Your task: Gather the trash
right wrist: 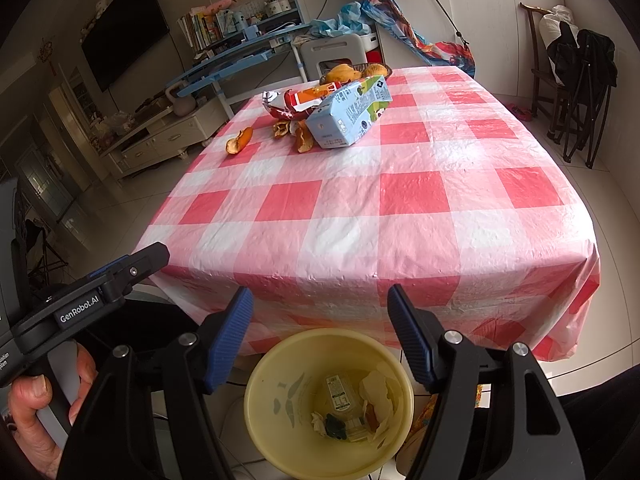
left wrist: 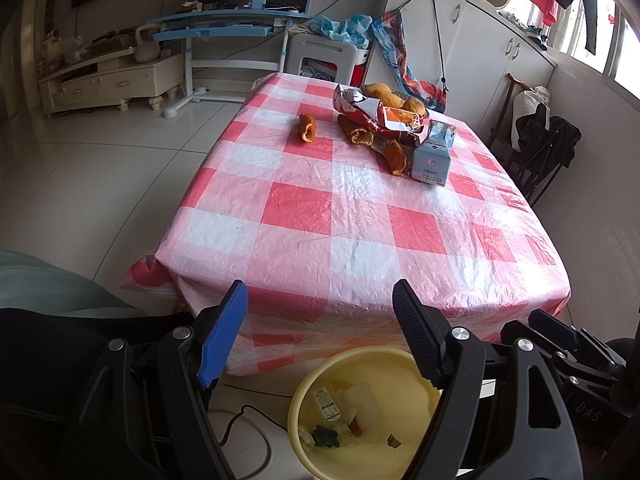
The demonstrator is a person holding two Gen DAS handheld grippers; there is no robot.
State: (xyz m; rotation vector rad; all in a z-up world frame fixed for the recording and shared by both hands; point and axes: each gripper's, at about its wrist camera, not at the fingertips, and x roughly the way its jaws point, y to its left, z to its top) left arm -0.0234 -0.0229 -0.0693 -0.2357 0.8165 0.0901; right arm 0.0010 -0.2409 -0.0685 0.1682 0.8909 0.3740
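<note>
Trash sits in a loose cluster toward the far end of my table (right wrist: 360, 208), on the red-and-white checked cloth, well apart from both my grippers. Largest first after the table: the yellow bin (right wrist: 256, 392) stands on the floor just below the near table edge, between and under my jaws, already holding a small bottle, crumpled paper and scraps. On the table the blue milk carton (right wrist: 352, 114) lies tipped, its long axis running from the near left up to the far right in the right wrist view, base end toward me and gabled top pointing away. Touching it behind is a crumpled red-and-white snack wrapper (right wrist: 296, 102), and beyond that a basket of fruit (right wrist: 352, 72). Orange peels (right wrist: 298, 136) curl just beside the carton's base; one lone peel (right wrist: 239, 141) lies apart to the left, its long axis slanting away from me.

My left gripper (left wrist: 320, 336) hangs over the near edge with its jaws well apart and nothing between them. My right gripper (right wrist: 320, 336) is the same: wide, empty, aimed down at the bin.
</note>
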